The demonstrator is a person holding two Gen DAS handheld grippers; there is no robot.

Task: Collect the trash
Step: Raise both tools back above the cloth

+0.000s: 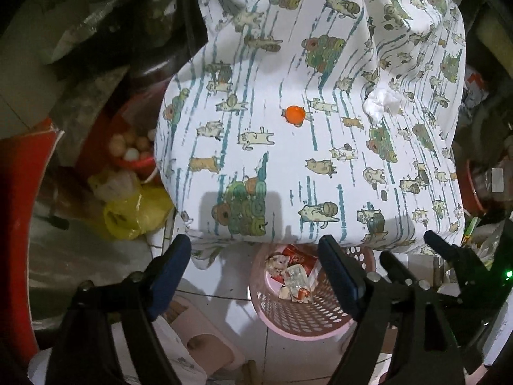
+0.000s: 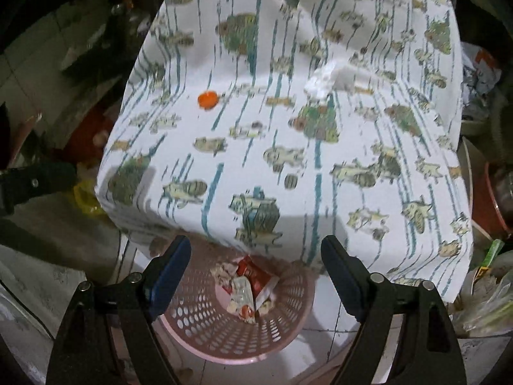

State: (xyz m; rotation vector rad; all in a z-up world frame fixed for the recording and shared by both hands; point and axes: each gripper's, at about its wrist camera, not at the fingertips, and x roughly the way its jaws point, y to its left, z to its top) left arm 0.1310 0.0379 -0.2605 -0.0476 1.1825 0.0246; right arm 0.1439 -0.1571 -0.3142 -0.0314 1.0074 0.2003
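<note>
A table under a white cartoon-print cloth [image 1: 288,166] [image 2: 288,160] carries an orange bottle cap [image 1: 294,115] [image 2: 206,99] and a crumpled white tissue [image 1: 381,102] [image 2: 323,80]. On the floor below the table's near edge stands a pink perforated basket [image 1: 298,333] [image 2: 224,356] with crumpled wrappers [image 1: 295,276] [image 2: 247,285] inside. My left gripper [image 1: 255,247] hovers open above the basket, nothing between its blue pads. My right gripper [image 2: 256,247] is open and empty too, close beside the left one over the same basket.
Left of the table lie a yellow plastic bag [image 1: 134,211] and a red bowl of eggs [image 1: 131,150]. A pink stool [image 1: 205,343] stands by the basket. Bags and dishes [image 2: 487,199] crowd the right side.
</note>
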